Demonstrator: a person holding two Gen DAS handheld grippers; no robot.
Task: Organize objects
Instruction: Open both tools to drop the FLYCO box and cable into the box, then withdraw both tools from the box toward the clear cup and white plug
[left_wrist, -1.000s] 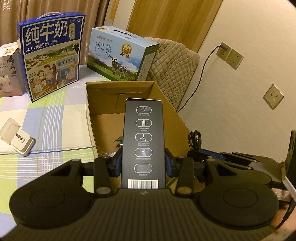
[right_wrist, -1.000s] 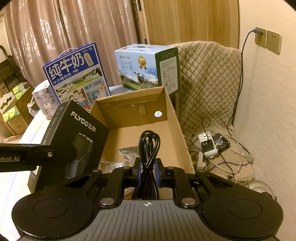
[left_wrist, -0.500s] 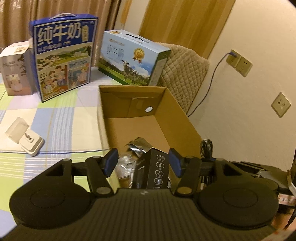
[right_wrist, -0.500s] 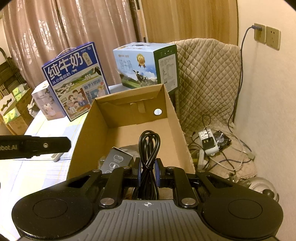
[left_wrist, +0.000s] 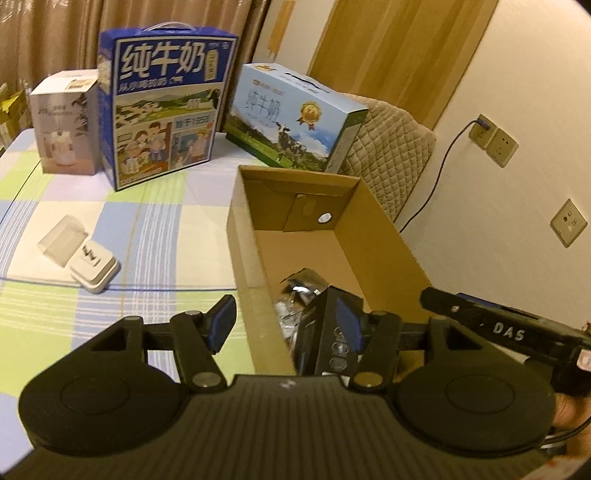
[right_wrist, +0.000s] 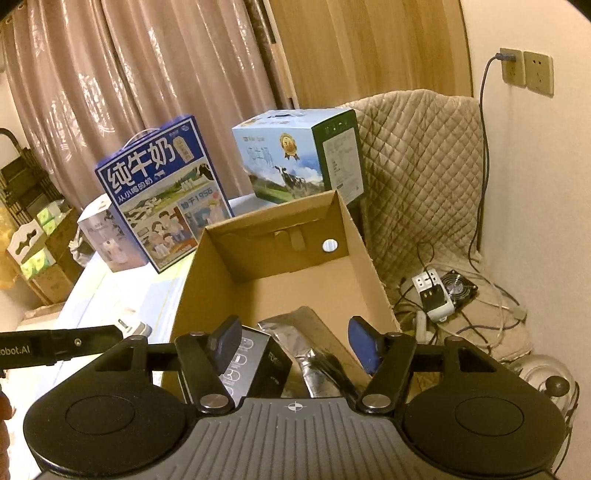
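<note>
Both handheld grippers tilted downward, side by side. The left gripper (left_wrist: 286, 323) stood with jaws parted and nothing pressed between its pads. The right gripper (right_wrist: 295, 341) had just been opening, its blue pads (right_wrist: 364, 345) spread wide and gripping nothing.

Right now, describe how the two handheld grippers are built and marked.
Both are matte black. The left gripper and the right gripper each have a ribbed grey-black body, two round discs at the sides, jointed links with silver pivot screws and blue finger pads. White lettering marks their sides: "DAS" on the right one, "obot.AI" on the left.
</note>
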